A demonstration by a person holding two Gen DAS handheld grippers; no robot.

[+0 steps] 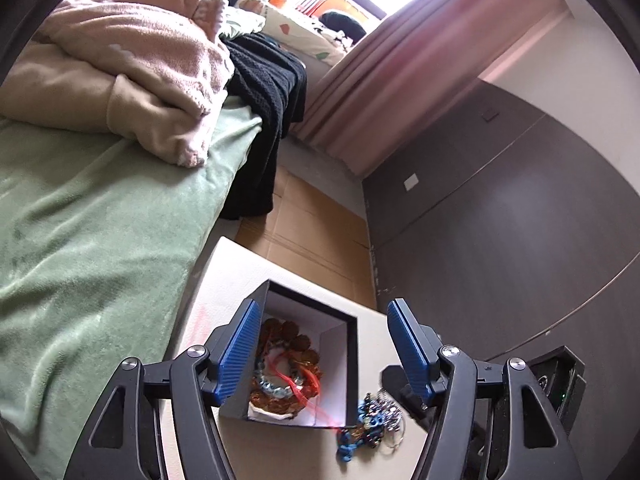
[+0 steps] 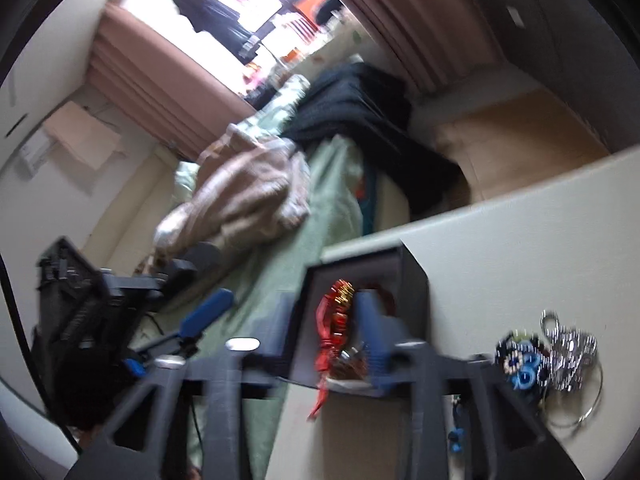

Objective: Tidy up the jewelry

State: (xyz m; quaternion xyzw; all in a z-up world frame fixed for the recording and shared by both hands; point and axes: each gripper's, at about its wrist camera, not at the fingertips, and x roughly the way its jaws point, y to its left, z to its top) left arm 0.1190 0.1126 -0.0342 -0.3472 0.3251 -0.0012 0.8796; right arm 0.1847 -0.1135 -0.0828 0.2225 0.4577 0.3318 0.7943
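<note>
I have the left gripper [image 1: 324,348] over the black box [image 1: 352,360] on the pale bench [image 1: 240,276], its blue fingers [image 1: 236,352] spread wide and gripping nothing. Amber and pale-blue bead bracelets [image 1: 288,368] lie inside the box with a red cord [image 1: 308,380] trailing over its rim. A heap of blue and silver jewelry [image 1: 372,420] sits on the bench just beside the box — outside it. The right gripper [image 2: 320,320] is blurred; its fingers look parted, probably empty. Green bed [image 1: 100,240] left.
</note>
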